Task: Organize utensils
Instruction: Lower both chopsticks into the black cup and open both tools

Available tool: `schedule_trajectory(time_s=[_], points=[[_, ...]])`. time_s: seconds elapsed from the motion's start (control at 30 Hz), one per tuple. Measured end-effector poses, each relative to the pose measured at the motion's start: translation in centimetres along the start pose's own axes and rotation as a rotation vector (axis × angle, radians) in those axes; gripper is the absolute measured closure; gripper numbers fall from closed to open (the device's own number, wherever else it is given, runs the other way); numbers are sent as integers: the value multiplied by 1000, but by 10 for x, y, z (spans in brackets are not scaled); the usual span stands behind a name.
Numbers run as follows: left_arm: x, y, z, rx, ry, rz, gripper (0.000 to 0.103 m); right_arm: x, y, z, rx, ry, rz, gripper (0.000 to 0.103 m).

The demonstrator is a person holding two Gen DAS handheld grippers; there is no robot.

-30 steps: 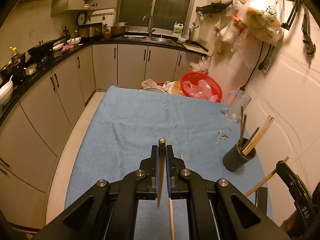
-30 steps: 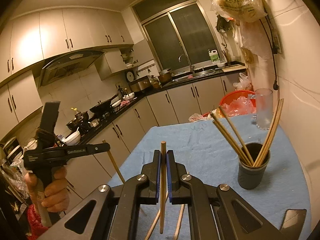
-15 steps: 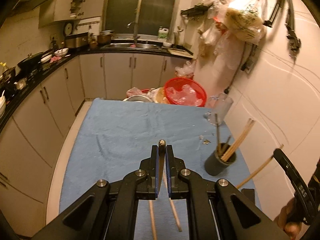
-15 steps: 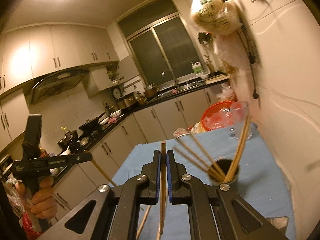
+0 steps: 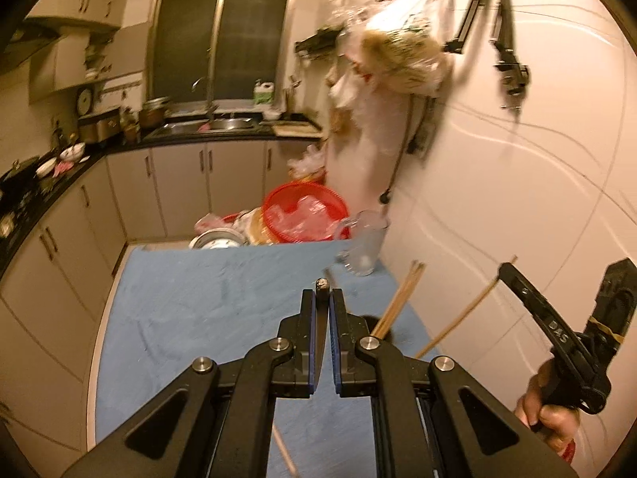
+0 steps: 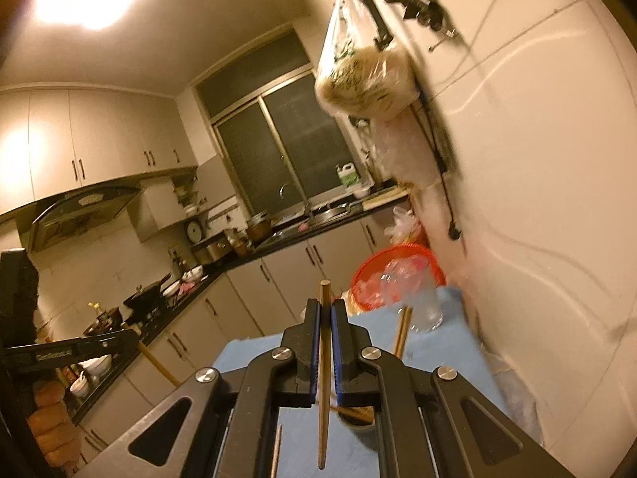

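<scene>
Wooden chopstick [image 6: 323, 378] stands clamped upright in the right gripper [image 6: 325, 310], its lower tip hanging just left of the dark holder cup [image 6: 358, 414] on the blue-clothed counter [image 6: 450, 342]. The left gripper [image 5: 322, 306], fingers likewise clenched on a second, darker-tipped chopstick [image 5: 321, 342], appears similarly near the cup [image 5: 378, 324], low and right of it.
</scene>
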State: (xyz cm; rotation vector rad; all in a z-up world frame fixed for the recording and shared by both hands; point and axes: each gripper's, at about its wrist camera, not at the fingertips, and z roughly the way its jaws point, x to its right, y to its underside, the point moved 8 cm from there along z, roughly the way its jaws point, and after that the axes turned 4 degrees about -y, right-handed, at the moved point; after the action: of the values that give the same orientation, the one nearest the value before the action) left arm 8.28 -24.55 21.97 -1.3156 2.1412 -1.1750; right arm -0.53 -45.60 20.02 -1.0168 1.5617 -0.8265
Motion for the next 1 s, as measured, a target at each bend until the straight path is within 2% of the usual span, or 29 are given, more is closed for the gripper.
schedule_trajectory(time_s=[0.23,0.47,0.7,0.87,1.0], points=[[41,-21,5,26,45,43,96,17,-25,-1,43,31,-3,97],[64,-38,27,31,70,49,96,32,-36,22,48,50,-8,97],[68,-35,78,-1,72,23,96,51,-25,52,10,74,-3,97],[68,-20,107,-16,53,35,96,60,-8,74,-32,82,-8,97],[59,-7,125,-62,53,15,96,63,6,87,-70,89,-13,97]])
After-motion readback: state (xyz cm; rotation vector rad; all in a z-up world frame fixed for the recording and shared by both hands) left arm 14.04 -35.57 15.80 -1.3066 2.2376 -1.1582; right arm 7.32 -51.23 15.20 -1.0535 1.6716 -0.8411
